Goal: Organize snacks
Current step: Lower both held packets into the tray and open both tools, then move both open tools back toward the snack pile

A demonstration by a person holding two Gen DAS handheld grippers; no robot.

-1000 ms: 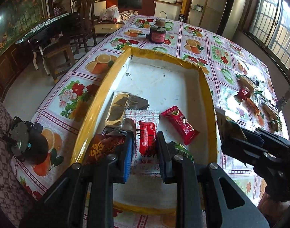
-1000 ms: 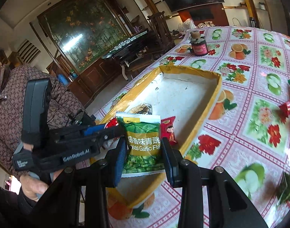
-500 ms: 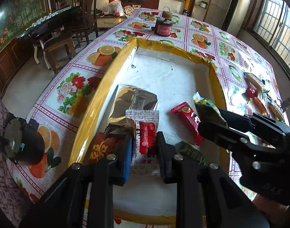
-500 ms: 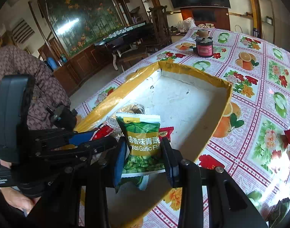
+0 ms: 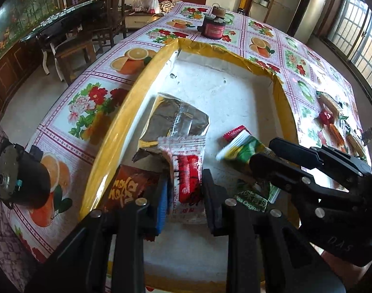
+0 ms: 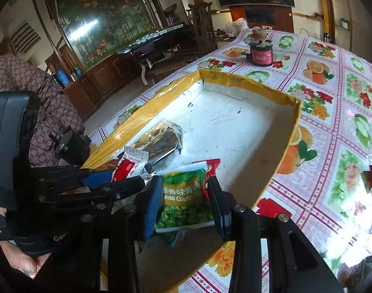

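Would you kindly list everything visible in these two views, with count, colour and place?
tray: one, yellow rim, white floor, on the table
table: one, fruit-and-flower cloth
foil packet: one, silver, in tray
red-and-white packet: one, between the opening left fingers
brown packet: one, tray's near corner
green pea packet: one, between the opening right fingers
jar: one, dark, red label, far end
loose snacks: several, mixed, table beside tray
left gripper: black
right gripper: black

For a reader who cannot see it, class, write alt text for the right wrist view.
The right gripper, jaws opening, has a green garlic pea packet between its fingers, over the near end of a yellow-rimmed white tray on a fruit-patterned tablecloth. The left gripper reaches in beside it near a red-and-white packet and a foil pouch.
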